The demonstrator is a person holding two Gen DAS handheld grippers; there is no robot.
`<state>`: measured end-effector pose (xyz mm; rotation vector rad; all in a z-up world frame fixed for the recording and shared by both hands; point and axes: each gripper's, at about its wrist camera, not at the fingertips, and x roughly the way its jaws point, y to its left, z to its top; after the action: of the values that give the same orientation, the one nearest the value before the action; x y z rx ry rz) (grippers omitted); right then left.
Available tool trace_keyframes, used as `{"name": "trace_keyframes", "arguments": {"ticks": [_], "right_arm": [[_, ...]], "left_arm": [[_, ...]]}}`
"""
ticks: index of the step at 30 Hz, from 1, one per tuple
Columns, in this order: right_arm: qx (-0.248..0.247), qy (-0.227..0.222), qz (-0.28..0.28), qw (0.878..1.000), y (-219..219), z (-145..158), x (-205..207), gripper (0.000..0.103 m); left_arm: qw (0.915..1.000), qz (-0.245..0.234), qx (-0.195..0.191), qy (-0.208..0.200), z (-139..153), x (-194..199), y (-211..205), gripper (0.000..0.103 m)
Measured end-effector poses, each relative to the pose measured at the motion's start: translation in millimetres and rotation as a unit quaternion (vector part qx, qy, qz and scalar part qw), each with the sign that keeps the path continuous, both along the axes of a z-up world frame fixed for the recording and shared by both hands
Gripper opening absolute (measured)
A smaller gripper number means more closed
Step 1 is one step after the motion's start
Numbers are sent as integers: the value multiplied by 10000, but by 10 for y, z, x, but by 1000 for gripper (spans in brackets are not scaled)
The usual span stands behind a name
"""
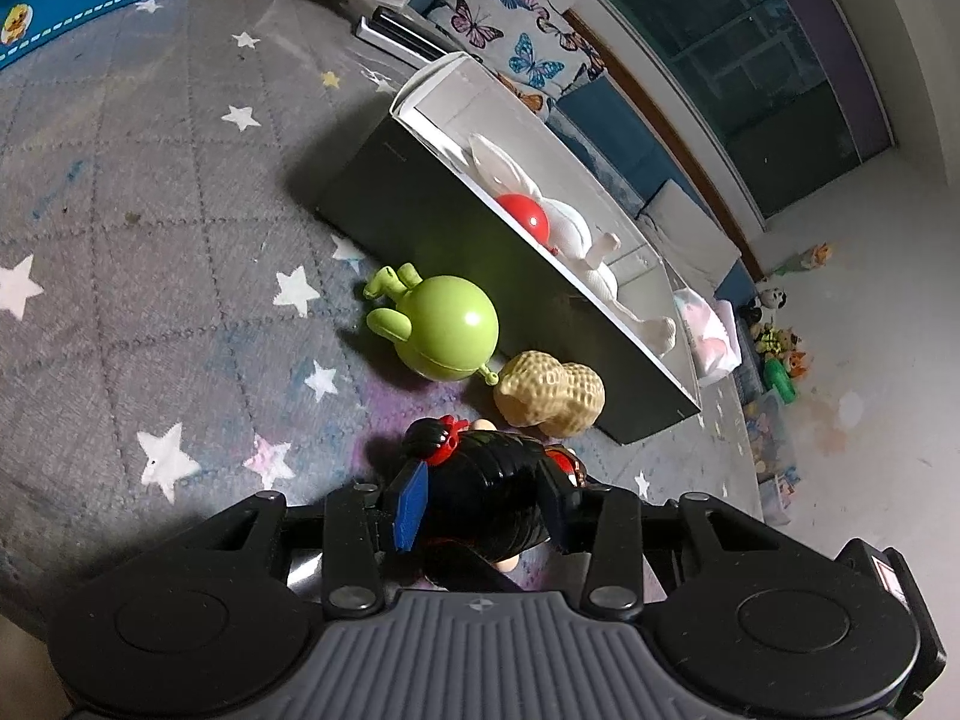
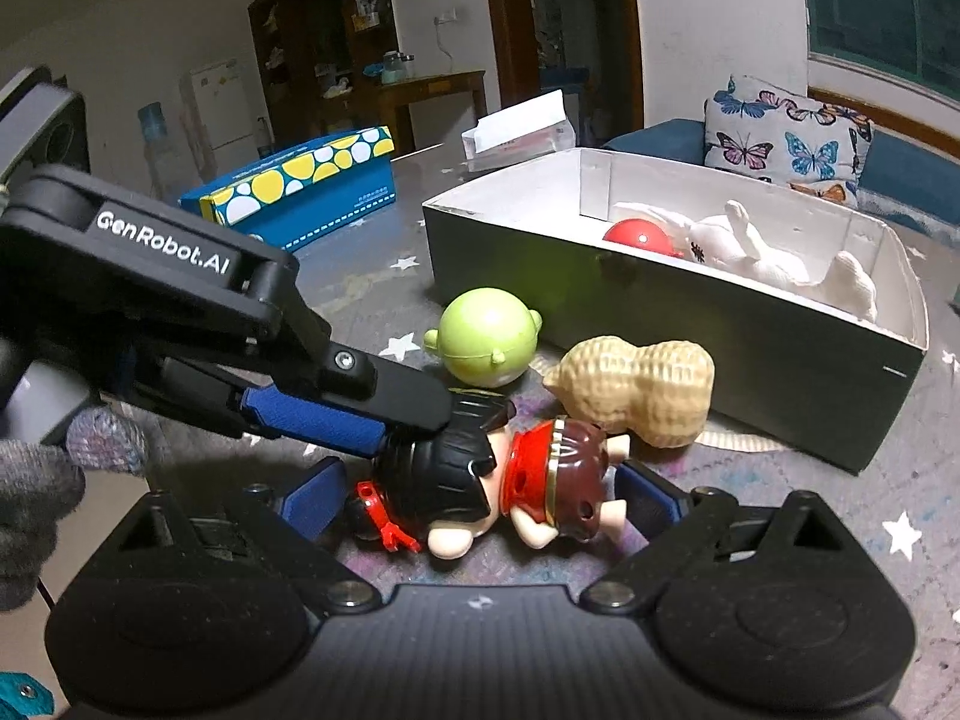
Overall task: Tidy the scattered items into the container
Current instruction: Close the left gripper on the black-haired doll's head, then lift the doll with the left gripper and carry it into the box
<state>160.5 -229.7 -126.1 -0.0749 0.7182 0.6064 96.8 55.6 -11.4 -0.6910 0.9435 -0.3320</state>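
Observation:
A doll [image 2: 528,474] with black hair and red clothes lies on its side on the star mat. My right gripper [image 2: 480,498] is open and straddles it, one blue pad by the hair bow, the other by the feet. My left gripper [image 1: 480,498] comes in from the left [image 2: 414,429], open, its fingers close on either side of the doll's head [image 1: 480,480]. Just beyond lie a green round toy [image 1: 444,324] [image 2: 486,336] and a plastic peanut [image 1: 549,390] [image 2: 636,384]. Behind them the dark box [image 1: 420,198] [image 2: 660,324] holds a red ball [image 2: 639,238] and a white plush [image 2: 750,252].
A gloved hand [image 2: 36,480] holds the left gripper. A blue box with yellow dots [image 2: 300,192] sits at the mat's far left, a white package [image 2: 516,126] behind it. A butterfly cushion [image 2: 786,138] leans beyond the box. Small toys [image 1: 780,348] line the wall.

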Motion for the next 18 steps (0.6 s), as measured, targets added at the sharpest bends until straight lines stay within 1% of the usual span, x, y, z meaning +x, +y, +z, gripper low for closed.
{"name": "trace_keyframes", "arguments": {"ticks": [4,7,18], "right_arm": [[71,51,-21,10000,-20,3,5,98],[90,95,-14,9999,-39,4,3,98],[368,251,-28,9990,-126,13,19,98]], "left_arm": [[10000,-55,52,-44,3,-10,-17,44],[9997,-191,113,-92,9,-36,-33,44],[9995,-301,29,-95,-24,-63,-11,45]]}}
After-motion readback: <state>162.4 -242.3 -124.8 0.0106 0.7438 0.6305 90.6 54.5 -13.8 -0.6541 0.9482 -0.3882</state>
